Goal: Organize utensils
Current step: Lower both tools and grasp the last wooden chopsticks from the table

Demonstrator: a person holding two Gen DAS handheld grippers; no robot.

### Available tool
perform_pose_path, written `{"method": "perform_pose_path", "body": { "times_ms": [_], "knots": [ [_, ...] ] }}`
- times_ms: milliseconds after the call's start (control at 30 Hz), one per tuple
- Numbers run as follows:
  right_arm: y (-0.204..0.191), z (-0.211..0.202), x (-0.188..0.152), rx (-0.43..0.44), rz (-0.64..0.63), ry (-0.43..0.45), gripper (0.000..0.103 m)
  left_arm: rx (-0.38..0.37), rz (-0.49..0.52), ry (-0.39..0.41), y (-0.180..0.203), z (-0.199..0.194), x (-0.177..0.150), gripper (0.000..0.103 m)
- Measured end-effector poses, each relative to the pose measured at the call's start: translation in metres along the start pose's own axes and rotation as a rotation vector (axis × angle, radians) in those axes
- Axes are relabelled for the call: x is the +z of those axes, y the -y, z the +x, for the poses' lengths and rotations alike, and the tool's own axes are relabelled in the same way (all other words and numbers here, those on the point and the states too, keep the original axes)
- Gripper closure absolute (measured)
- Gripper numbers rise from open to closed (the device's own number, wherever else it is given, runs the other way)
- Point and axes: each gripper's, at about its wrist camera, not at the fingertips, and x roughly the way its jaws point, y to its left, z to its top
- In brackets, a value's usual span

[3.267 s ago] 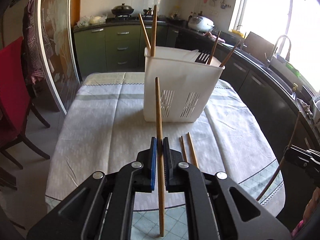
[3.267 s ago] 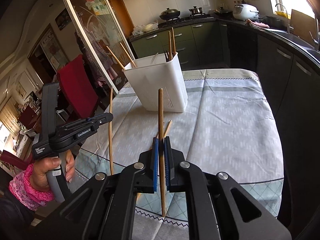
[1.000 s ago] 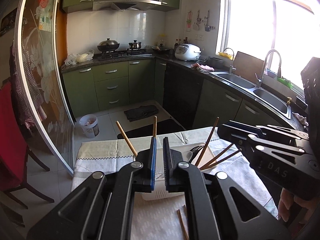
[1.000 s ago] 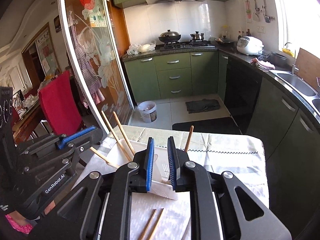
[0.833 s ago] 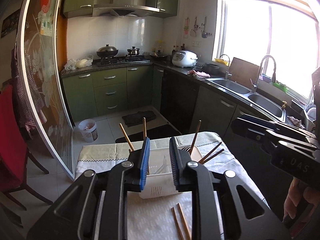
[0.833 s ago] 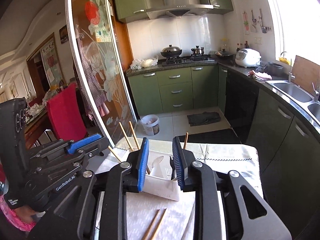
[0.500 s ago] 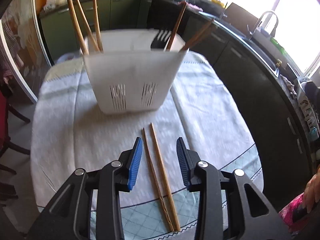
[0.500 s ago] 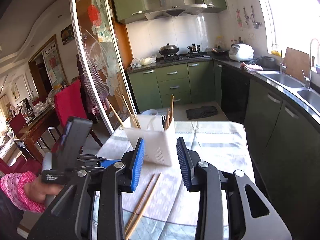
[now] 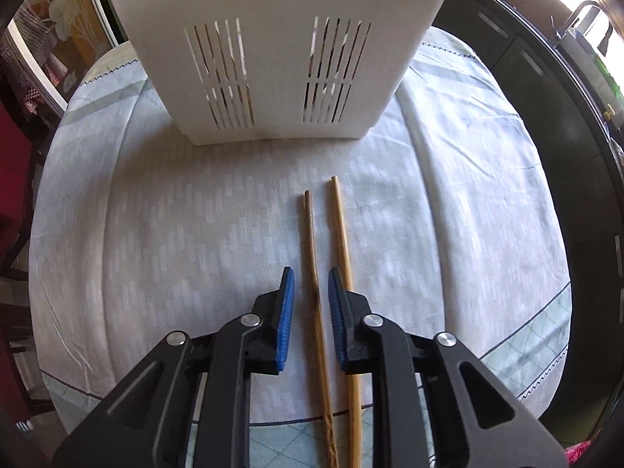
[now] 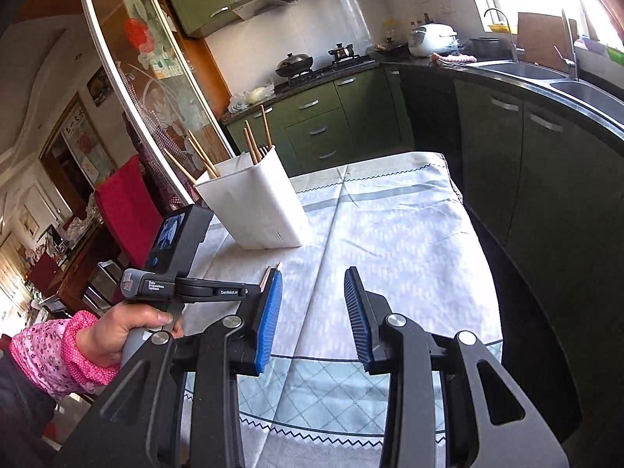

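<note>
Lengthwise, two slim wooden chopsticks lie parallel.

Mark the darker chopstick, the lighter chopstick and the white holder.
darker chopstick [image 9: 312,249]: left wrist view, mid shaft ahead of the pads.
lighter chopstick [image 9: 340,226]: left wrist view, upper shaft.
white holder [image 9: 273,39]: left wrist view, front wall between the slot groups.

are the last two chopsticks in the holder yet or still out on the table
Out. Both chopsticks lie flat on the tablecloth in front of the white holder; the left gripper is closing around one.
</note>
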Motion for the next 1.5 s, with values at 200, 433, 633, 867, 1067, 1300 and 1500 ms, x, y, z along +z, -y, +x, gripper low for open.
{"method": "perform_pose_path", "body": {
  "times_ms": [200, 433, 633, 867, 1067, 1300, 1500],
  "knots": [
    [0.002, 0.002, 0.0, 0.021, 0.011, -0.008, 0.069, 0.047, 0.016, 0.007, 0.011, 0.004, -0.007, 0.094],
    [0.003, 0.005, -0.002, 0.0, 0.016, -0.024, 0.069, 0.013, 0.015, 0.046, 0.012, -0.007, -0.014, 0.097],
    [-0.005, 0.023, 0.002, -0.04, -0.002, -0.076, 0.069, -0.045, 0.032, 0.207, -0.006, -0.057, -0.028, 0.097],
    [-0.041, 0.088, 0.004, -0.086, -0.089, -0.219, 0.069, -0.085, 0.049, 0.479, -0.036, -0.128, -0.073, 0.098],
    [-0.08, 0.177, -0.004, -0.13, -0.192, -0.404, 0.069, -0.092, 0.041, 0.6, -0.063, -0.156, -0.098, 0.098],
    [-0.101, 0.249, -0.007, -0.212, -0.23, -0.546, 0.071, -0.12, 0.034, 0.62, -0.077, -0.159, -0.102, 0.097],
    [-0.108, 0.27, -0.014, -0.252, -0.247, -0.594, 0.076, -0.119, 0.069, 0.653, -0.073, -0.163, -0.108, 0.098]
  ]
}}
